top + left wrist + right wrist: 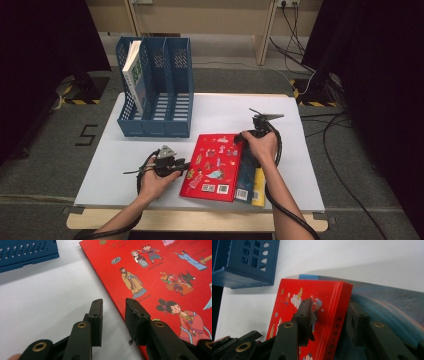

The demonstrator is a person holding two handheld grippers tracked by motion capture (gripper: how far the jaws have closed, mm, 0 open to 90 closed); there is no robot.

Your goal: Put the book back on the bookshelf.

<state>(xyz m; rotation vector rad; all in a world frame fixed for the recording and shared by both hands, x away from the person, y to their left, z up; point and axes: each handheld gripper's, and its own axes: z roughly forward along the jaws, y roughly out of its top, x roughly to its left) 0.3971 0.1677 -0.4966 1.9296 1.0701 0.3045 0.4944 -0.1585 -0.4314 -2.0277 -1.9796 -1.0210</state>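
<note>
A red book (212,166) is seen lying flat on the white table (125,165), near the front edge, its cover printed with cartoon figures. It rests on top of a blue book (246,175) and a yellow book (259,187), whose right edges stick out from beneath it.

The left gripper (182,165) is held low at the red book's left edge. In the left gripper view, its jaws are seen partly apart, one over the bare table, the other over the red cover, with the book's edge running between them. No pad is seen pressing on the book; nothing is gripped.

The right gripper (239,140) is placed at the red book's upper right corner. In the right gripper view, the jaws stand astride the book's spine side, one over the cover, the other over the blue book below. A gap is visible on the spine side; the book is not clamped.

A blue file rack (156,90) is set at the table's back left, well apart from the books. A white and green book (134,72) is leaned in its leftmost compartment.
</note>
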